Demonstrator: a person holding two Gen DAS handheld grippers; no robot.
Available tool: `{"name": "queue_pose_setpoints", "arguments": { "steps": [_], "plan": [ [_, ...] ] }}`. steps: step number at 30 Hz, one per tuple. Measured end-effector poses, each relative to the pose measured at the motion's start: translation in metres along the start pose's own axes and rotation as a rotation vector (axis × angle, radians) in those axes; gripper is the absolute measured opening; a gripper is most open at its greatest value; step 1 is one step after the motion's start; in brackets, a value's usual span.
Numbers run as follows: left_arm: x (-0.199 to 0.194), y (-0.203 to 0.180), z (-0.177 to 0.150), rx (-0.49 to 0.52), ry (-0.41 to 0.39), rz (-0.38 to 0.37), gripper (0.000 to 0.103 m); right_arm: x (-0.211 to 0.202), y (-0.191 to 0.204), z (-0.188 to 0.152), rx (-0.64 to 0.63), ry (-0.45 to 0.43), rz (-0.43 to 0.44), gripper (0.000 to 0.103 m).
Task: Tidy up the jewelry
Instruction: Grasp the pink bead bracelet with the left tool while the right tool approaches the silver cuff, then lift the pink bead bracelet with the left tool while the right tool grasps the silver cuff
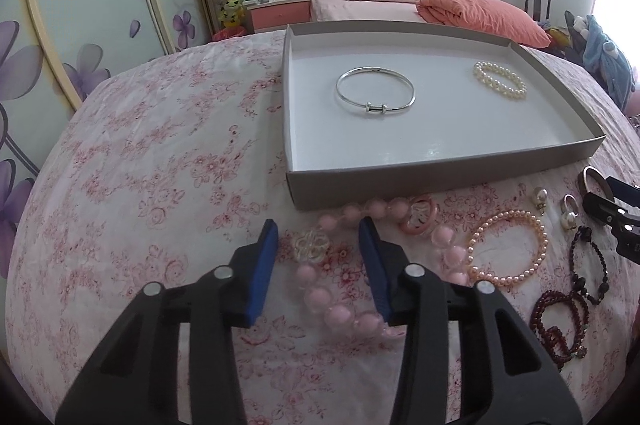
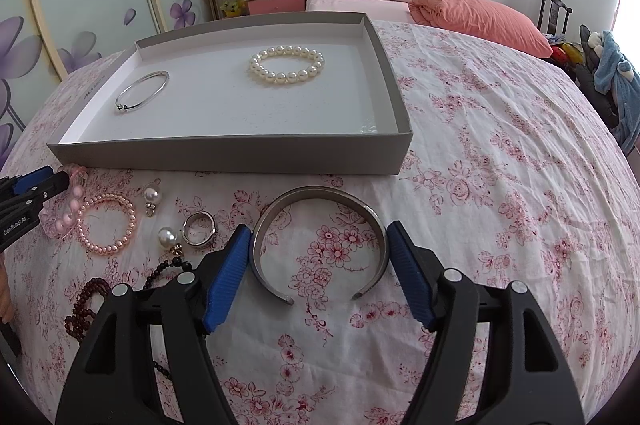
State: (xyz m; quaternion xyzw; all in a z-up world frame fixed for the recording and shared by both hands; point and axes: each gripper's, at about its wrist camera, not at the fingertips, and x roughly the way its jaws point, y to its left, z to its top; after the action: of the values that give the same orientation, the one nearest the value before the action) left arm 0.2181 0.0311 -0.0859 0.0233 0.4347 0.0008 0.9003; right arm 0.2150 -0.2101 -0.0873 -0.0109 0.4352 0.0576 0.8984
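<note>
Straddling pink bead necklace (image 1: 320, 299) with left gripper (image 1: 318, 235) unclenched; right gripper (image 2: 318, 241) released around cuff (image 2: 320, 233), box (image 2: 240, 153) just beyond

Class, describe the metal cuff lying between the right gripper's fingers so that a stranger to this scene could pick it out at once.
Start at the grey shallow box on the flowered bedspread. On the cloth just in front of its near wall lies the metal cuff, flat between the blue fingers of the right gripper. Unlike the beaded bracelets and the small ring to its left, it is a plain wide band with a gap.
</note>
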Motion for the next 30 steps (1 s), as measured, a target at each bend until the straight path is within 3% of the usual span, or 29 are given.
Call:
{"name": "queue_pose_setpoints", "arguments": {
  "steps": [3, 4, 5, 19, 30],
  "plan": [
    [-0.002, -0.004, -0.001, 0.018, -0.002, -0.001, 0.030, 0.000, 0.000, 0.000, 0.002, -0.001, 0.002, 0.068],
    [-0.002, -0.004, -0.001, 0.022, -0.002, 0.002, 0.022, 0.000, 0.000, 0.000, 0.002, -0.001, 0.000, 0.068],
    [-0.003, -0.004, -0.002, 0.023, 0.001, -0.002, 0.020, 0.000, 0.000, 0.000, 0.003, -0.001, 0.001, 0.068],
    [-0.013, 0.011, -0.009, -0.024, 0.008, -0.002, 0.019, -0.005, -0.005, -0.001, 0.043, -0.007, 0.016, 0.068],
    [-0.038, 0.021, -0.011, -0.097, -0.051, -0.075, 0.019, -0.018, -0.007, -0.003, 0.070, -0.039, 0.044, 0.068]
  ]
}}
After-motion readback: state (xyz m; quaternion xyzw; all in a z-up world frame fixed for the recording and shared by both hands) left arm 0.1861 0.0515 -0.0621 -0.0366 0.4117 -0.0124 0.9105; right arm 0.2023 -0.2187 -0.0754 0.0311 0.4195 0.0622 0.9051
